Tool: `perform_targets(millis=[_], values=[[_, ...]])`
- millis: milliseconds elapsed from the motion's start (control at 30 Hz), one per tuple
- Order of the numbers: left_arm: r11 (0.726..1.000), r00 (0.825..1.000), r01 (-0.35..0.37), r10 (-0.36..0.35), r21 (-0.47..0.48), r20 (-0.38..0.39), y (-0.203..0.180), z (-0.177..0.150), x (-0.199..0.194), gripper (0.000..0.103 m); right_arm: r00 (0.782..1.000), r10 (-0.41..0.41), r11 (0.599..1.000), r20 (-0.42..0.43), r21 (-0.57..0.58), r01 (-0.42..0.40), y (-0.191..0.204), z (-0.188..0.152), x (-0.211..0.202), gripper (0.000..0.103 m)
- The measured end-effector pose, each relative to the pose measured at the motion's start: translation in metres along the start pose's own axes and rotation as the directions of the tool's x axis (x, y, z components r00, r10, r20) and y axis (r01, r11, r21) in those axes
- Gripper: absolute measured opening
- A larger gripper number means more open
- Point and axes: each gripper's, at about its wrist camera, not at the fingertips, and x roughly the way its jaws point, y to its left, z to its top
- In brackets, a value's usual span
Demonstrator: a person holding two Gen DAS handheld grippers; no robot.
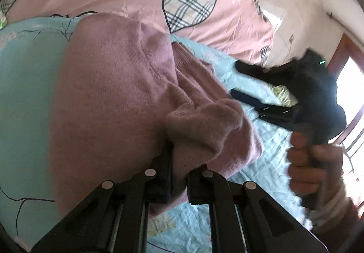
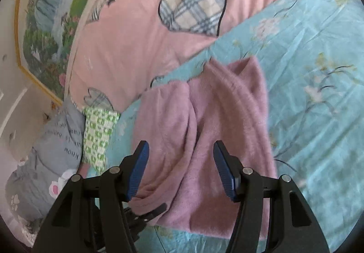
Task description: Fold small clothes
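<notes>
Garment: a fuzzy mauve sweater point(image 1: 109, 93) lies on the light blue flowered bedsheet point(image 1: 25, 84), its body spread flat and one part drawn up into a soft bunch near the front.
Left gripper: the left gripper point(image 1: 178, 175) is clenched on a fold of the sweater; pink knit is pinched between its dark fingers point(image 1: 163, 173) and bulges out above them.
Right gripper: the right gripper point(image 2: 180, 168) stands released, its blue-faced fingers point(image 2: 140, 168) well apart over the sweater, with cloth seen between them but neither pad pressing on it.
Right hand: in the left wrist view a hand point(image 1: 311, 162) grips the black handle of the right gripper, off to the side of the sweater above the blue sheet; a striped cuff shows at the wrist.
Bedding: a pink quilt point(image 2: 136, 36) with plaid heart patches point(image 2: 193, 2) lies beyond the blue sheet, its edge just past the sweater's far end.
Beside the bed: a grey printed cushion point(image 2: 45, 150) and a green-and-white checked cloth point(image 2: 97, 132) sit at the sheet's edge.
Wall: a gold-framed landscape picture point(image 2: 45, 25) hangs behind the quilt.
</notes>
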Motion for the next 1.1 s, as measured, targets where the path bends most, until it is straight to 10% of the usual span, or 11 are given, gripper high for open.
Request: perform_targets(millis=[367,400,467,667,1100], values=[[0.999,0.999,0.028,-0.029,0.016,0.017,-0.005,-0.001,-0.017,0.007,0.984,0.012,0.999,-0.178,-0.032,-0.018,0.012,0.018,0.103,0.059],[0.999,1.000,0.022,-0.023,0.029,0.016,-0.006,0.002,-0.014,0.007,0.981,0.014,0.999,-0.191,-0.044,-0.023,0.015,0.018,0.110,0.054],[0.999,1.000,0.016,-0.016,0.049,0.015,-0.011,0.005,-0.014,0.007,0.976,-0.003,0.998,-0.216,-0.065,-0.011,0.021,0.019,0.117,0.014],[0.989,0.994,0.096,-0.101,0.110,0.041,-0.043,0.023,-0.016,0.007,0.993,0.070,0.990,-0.095,-0.116,-0.081,0.036,0.043,0.059,0.013],[0.978,0.984,0.136,-0.115,0.159,-0.134,-0.090,0.000,0.071,0.008,0.984,-0.167,0.983,-0.061,-0.084,0.162,-0.053,0.042,0.022,0.014]])
